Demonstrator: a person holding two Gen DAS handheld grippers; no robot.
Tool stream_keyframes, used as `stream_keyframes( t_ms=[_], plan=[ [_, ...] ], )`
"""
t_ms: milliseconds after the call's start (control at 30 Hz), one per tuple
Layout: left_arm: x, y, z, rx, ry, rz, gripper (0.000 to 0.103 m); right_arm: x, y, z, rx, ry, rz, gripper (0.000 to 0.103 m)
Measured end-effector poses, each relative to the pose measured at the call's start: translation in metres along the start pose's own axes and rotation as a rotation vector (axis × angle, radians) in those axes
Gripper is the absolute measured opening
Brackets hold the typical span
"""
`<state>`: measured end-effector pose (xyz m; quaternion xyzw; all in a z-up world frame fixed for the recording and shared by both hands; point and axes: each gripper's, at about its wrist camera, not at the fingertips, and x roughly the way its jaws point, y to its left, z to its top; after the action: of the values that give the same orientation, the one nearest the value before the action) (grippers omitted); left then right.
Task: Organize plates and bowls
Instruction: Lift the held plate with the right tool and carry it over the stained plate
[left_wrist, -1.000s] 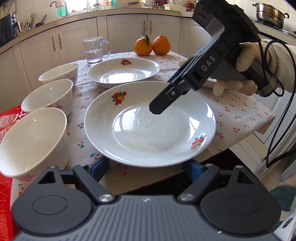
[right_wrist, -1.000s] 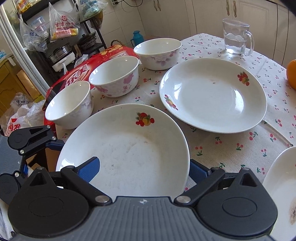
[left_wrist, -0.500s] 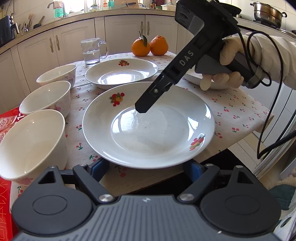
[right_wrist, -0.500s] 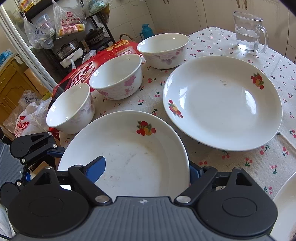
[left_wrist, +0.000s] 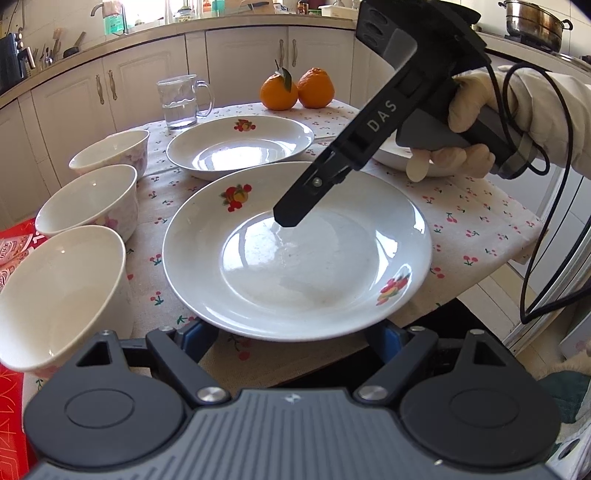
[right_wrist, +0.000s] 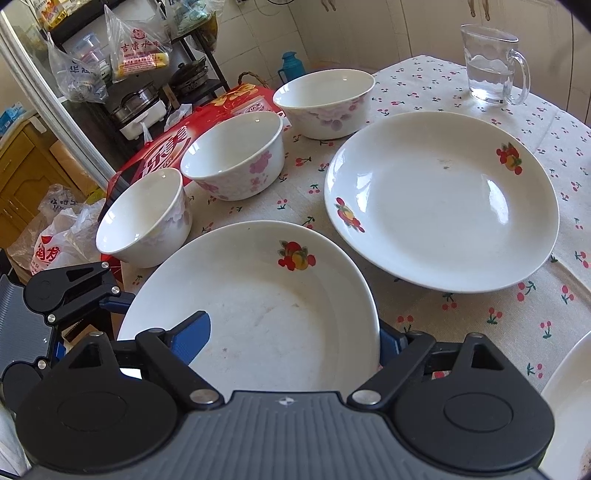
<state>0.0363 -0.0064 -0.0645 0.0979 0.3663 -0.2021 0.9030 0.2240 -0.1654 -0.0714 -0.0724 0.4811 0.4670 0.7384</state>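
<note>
A white fruit-print plate (left_wrist: 295, 254) lies at the table's near edge, also seen in the right wrist view (right_wrist: 258, 310). My right gripper (right_wrist: 295, 332) is open astride its rim, one blue pad (right_wrist: 192, 332) over the plate and the other under the rim. In the left wrist view its finger (left_wrist: 295, 210) reaches over the plate's middle. My left gripper (left_wrist: 291, 332) is open with its fingers below the plate's near rim. A second plate (left_wrist: 240, 146) (right_wrist: 443, 199) lies behind. Three white bowls (left_wrist: 59, 295) (left_wrist: 88, 201) (left_wrist: 110, 151) line the left side.
A glass mug of water (left_wrist: 183, 101) and two oranges (left_wrist: 297, 90) stand at the back. A third plate (right_wrist: 569, 402) lies at the right. A red box (right_wrist: 207, 122) sits under the bowls' side. The table edge (left_wrist: 480, 280) drops off at the right.
My right gripper has moved further in over the near plate, toward its middle. The left gripper has held nearly still. The plate has not visibly moved.
</note>
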Motion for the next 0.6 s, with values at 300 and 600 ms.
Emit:
stream_keyframes(
  t_ms=[300, 600],
  plan=[
    [-0.004, -0.006, 0.016, 0.046, 0.004, -0.02, 0.085, -0.019, -0.001, -0.007, 0.017, -0.028, -0.02, 0.093],
    [0.0, -0.018, 0.041, 0.123, 0.001, -0.057, 0.085, -0.05, -0.007, -0.013, 0.023, -0.084, -0.07, 0.093]
  ],
)
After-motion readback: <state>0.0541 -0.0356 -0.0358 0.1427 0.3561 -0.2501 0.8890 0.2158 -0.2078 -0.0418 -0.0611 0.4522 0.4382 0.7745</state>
